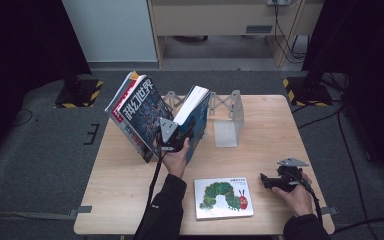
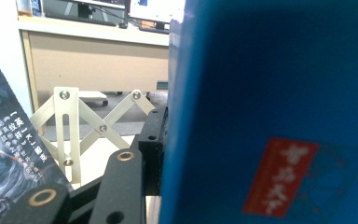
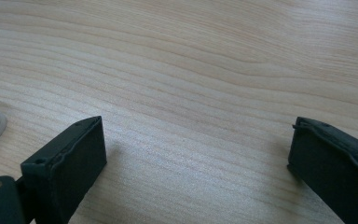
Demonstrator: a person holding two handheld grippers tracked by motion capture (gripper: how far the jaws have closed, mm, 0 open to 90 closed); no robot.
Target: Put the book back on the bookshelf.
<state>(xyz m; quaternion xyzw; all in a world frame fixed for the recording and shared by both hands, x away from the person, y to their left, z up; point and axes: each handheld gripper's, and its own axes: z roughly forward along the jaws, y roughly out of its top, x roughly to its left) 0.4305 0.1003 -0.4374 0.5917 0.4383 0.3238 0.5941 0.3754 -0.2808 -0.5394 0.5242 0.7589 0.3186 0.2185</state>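
Observation:
My left gripper (image 1: 180,134) is shut on a thick blue book (image 1: 196,112) and holds it upright above the middle of the wooden table (image 1: 270,130). In the left gripper view the blue book (image 2: 270,112) stands close on the right, with a red label on its cover. One black finger (image 2: 153,140) lies against it; the other is hidden behind it. A dark science-fiction magazine (image 1: 140,112) leans tilted just left of that gripper. My right gripper (image 1: 272,181) rests low at the table's right front. The right gripper (image 3: 196,154) is open over bare wood.
A light metal scissor-type book rack (image 1: 227,117) stands behind the blue book, its lattice (image 2: 81,130) between the magazine and the book. A caterpillar picture book (image 1: 223,198) lies flat near the front edge. Desk furniture and cables lie beyond the table.

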